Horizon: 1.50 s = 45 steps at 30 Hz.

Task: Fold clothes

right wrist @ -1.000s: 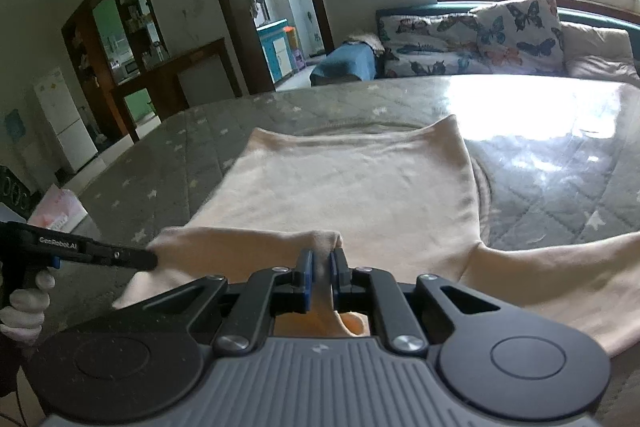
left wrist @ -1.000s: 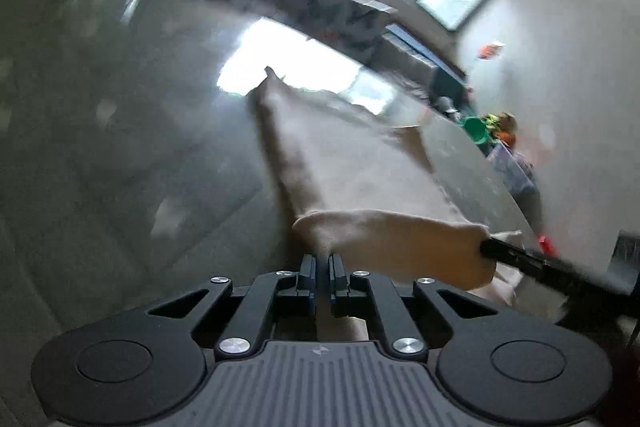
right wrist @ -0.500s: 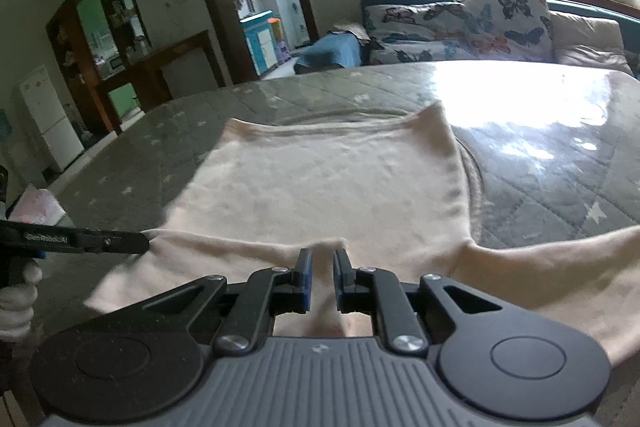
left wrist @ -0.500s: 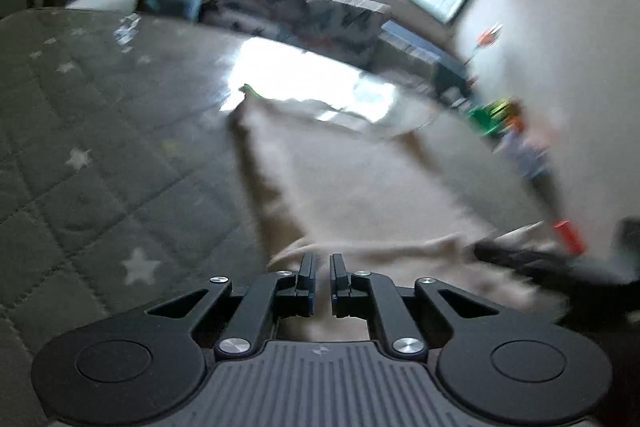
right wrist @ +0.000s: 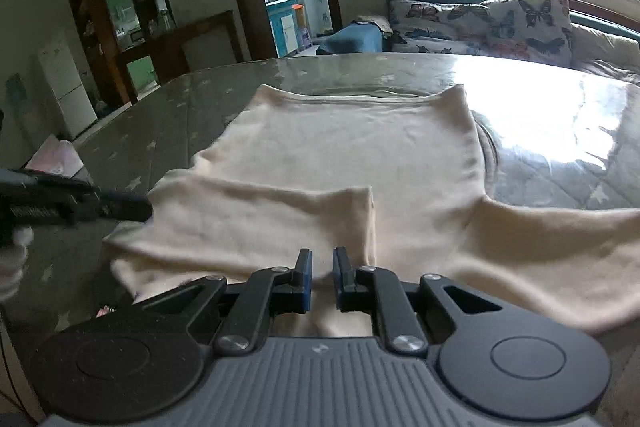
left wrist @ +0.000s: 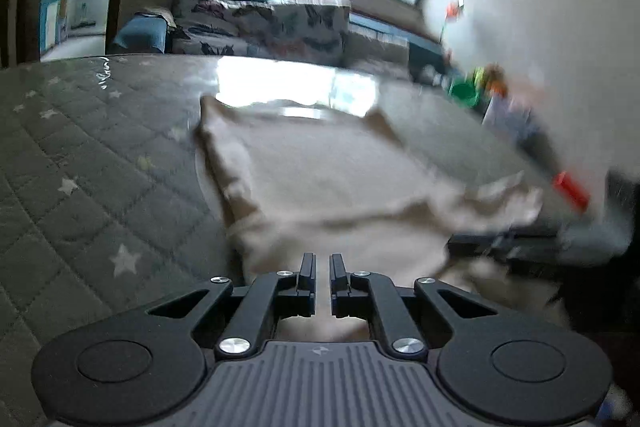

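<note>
On table: your cream long-sleeved top (right wrist: 352, 163) lies spread over the grey star-quilted table cover (right wrist: 168, 123), hem at the far side, neckline end toward you.

Left wrist view, left gripper: your left gripper (left wrist: 322, 263) sits just above the near edge of the top (left wrist: 320, 167); jaws stand a narrow gap apart, cloth shows through the gap, nothing pinched.
Left wrist view, garment: picture is motion-blurred. Folded-over sleeve runs as a band across the near part of the body panel.
Left wrist view, right gripper: a dark blurred bar at right is your right gripper (left wrist: 496, 241), just beside the sleeve end; its opening cannot be told from here.
Left wrist view, background: sofa with butterfly cushions (left wrist: 260, 27) beyond the table.

Right wrist view, right gripper: your right gripper (right wrist: 322, 259) hangs over the near edge of the top; jaws slightly parted, holding nothing.
Right wrist view, sleeves: one sleeve (right wrist: 256, 223) is folded across the chest, cuff edge near the middle; the other sleeve (right wrist: 560, 247) lies stretched out to the right.
Right wrist view, left gripper: your left gripper (right wrist: 140, 207) enters from the left, tip touching or just beside the fold's outer edge.
Right wrist view, background: white fridge (right wrist: 66, 87) far left.
</note>
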Tool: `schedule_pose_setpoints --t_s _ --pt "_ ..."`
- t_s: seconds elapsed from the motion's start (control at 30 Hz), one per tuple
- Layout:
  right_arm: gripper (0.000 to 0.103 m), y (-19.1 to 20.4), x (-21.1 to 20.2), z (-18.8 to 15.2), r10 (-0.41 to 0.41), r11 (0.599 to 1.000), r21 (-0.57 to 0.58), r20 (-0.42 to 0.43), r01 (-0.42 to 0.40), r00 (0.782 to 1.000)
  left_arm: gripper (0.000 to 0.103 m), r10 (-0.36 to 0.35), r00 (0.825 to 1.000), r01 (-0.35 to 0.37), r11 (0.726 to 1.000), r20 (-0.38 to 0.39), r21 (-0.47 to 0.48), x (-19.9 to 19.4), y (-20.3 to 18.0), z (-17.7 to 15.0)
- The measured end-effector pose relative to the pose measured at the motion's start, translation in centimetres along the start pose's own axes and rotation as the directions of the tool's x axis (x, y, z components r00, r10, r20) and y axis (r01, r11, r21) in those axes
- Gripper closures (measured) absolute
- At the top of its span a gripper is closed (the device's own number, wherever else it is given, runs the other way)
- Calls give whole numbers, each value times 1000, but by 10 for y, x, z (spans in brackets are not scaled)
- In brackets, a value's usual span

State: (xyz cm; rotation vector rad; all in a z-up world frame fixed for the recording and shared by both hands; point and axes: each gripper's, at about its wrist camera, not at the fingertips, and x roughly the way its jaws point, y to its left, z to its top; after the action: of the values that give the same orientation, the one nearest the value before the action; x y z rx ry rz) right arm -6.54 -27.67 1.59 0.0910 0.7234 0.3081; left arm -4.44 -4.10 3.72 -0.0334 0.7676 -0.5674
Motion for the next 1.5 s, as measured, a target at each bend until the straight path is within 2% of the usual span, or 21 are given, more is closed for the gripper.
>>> schedule_pose_setpoints --t_s 0.07,0.13,0.23,0.3,0.33,0.43,0.53,0.7,0.8,0.83,0.87,0.93,1.03,1.13,1.2,1.27,1.37,1.5 --pt "91 -10 -14 -2 -3 999 35 23 2 1000 95 19 1000 -19 1000 -13 23 3 -4 -9" --pt "89 -28 -30 -4 -43 996 85 50 39 998 95 33 999 -33 999 0 38 0 -7 -14" --pt "86 -70 -59 -10 -175 969 188 83 157 981 94 45 999 -45 999 4 25 -2 -7 -14" --pt "86 -98 -73 -15 -271 935 260 86 241 959 94 54 999 -54 998 9 22 -4 -5 -13" --pt "84 -115 -80 -17 -331 909 296 83 294 940 93 57 998 -58 998 11 21 -4 -5 -13" --pt "78 -158 -93 -25 -465 823 395 54 409 883 81 69 997 -70 997 28 29 -15 -3 -15" --pt "73 -190 -96 -30 -518 758 485 39 437 855 80 81 996 -82 996 40 42 -20 -6 -15" --pt "72 -221 -82 -29 -516 708 582 40 400 855 78 99 994 -101 994 43 45 -21 -13 -14" --pt "74 -219 -73 -25 -524 718 565 52 408 850 75 114 992 -116 992 44 41 -23 -13 -15" --pt "79 -218 -70 -23 -526 723 552 51 415 849 72 121 992 -123 992 44 36 -24 -12 -15" --pt "95 -217 -68 -22 -522 729 545 50 415 851 64 128 991 -130 991 44 30 -25 -11 -16" --pt "95 -213 -69 -19 -509 739 545 68 396 858 59 141 989 -142 990 47 22 -28 -9 -17" --pt "95 -198 -78 -14 -472 778 528 135 341 871 59 144 988 -145 989 54 15 -30 -7 -18" --pt "95 -166 -90 4 -372 848 480 239 223 897 59 140 988 -141 990 59 11 -30 -5 -17" --pt "95 -142 -95 17 -311 886 436 298 161 903 59 140 988 -140 990 60 8 -29 -5 -18" --pt "95 -116 -100 30 -213 919 389 350 65 912 59 130 989 -130 991 66 2 -30 -6 -18" --pt "95 -79 -100 43 -82 953 300 379 -39 922 57 119 990 -120 993 78 -1 -33 -6 -20" --pt "95 -27 -80 55 60 973 184 370 -137 927 57 114 990 -113 993 88 -16 -35 -3 -21"
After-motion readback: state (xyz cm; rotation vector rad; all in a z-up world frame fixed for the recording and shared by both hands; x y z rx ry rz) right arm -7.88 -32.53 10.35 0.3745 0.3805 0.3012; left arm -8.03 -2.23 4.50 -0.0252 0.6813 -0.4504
